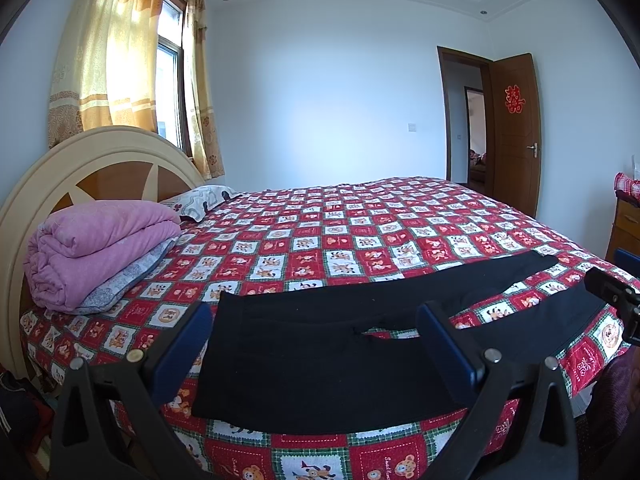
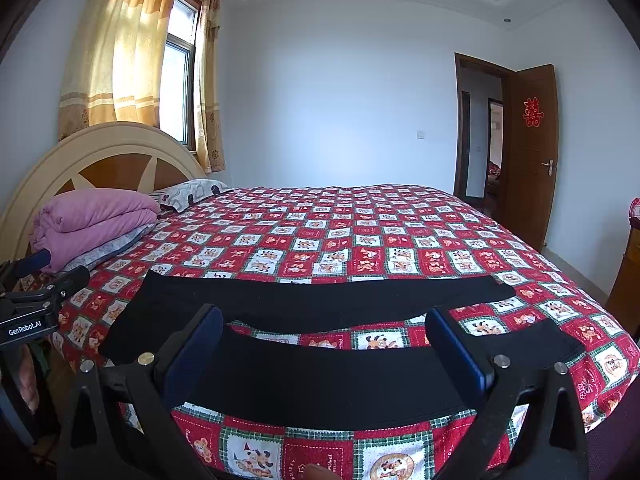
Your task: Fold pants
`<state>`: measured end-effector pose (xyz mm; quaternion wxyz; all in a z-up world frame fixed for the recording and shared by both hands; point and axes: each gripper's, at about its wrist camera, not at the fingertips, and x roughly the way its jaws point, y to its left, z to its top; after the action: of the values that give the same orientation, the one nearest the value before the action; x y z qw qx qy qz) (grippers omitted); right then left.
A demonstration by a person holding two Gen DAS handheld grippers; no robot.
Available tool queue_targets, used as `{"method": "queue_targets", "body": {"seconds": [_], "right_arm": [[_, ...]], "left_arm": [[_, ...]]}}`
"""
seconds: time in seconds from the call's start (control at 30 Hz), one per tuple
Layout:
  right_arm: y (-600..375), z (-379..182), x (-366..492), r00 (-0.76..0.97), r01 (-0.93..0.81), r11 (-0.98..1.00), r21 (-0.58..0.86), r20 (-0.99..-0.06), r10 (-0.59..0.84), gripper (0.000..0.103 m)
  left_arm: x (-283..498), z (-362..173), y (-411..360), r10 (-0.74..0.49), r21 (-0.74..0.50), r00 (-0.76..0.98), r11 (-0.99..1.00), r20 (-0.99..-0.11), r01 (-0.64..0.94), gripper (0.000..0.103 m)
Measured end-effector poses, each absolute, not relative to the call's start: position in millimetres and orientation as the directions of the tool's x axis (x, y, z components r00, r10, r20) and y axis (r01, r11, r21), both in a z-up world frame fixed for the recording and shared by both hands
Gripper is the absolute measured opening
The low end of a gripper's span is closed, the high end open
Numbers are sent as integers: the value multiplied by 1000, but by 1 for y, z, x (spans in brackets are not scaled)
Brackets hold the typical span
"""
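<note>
Left wrist view: the black soft-fabric pants (image 1: 320, 344) lie flat and unfolded along the near edge of the bed, on the red checked cartoon-print bedspread (image 1: 320, 240), waistband toward the headboard end, two legs splayed toward the foot end. The left gripper (image 1: 316, 344) hovers above the seat of the pants, jaws wide apart, holding nothing. The right gripper (image 1: 616, 304) shows only partly at the right margin; its jaws cannot be read here.

Right wrist view: the right gripper (image 2: 324, 348) hovers over the nearer leg, jaws wide apart and empty. The far leg runs parallel behind it, a strip of bedspread between them. The left gripper (image 2: 36, 300) shows at the left margin.

Assessment: the fabric looks light, limp and non-slippery; it will sag and wrinkle unless taken at two points. Best holds appear to be the waistband edge and the nearer leg's cuff.

Surroundings: a folded pink quilt (image 2: 92, 220) and patterned pillow (image 2: 188, 192) sit at the headboard end, well apart. Nothing obstructs.
</note>
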<state>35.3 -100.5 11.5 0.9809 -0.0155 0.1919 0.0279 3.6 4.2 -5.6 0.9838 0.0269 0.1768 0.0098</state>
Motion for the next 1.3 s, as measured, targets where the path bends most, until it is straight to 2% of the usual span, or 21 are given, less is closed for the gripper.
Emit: {"method": "queue_targets", "body": {"seconds": [1.07, 1.3], "right_arm": [[-95, 3, 40, 915, -68, 997, -38, -400, 47, 102], [-96, -17, 57, 895, -51, 997, -64, -446, 17, 102]], "left_arm": [[7, -13, 11, 30, 56, 933, 998, -359, -11, 103], [49, -60, 58, 149, 82, 896, 989, -419, -126, 103]]}}
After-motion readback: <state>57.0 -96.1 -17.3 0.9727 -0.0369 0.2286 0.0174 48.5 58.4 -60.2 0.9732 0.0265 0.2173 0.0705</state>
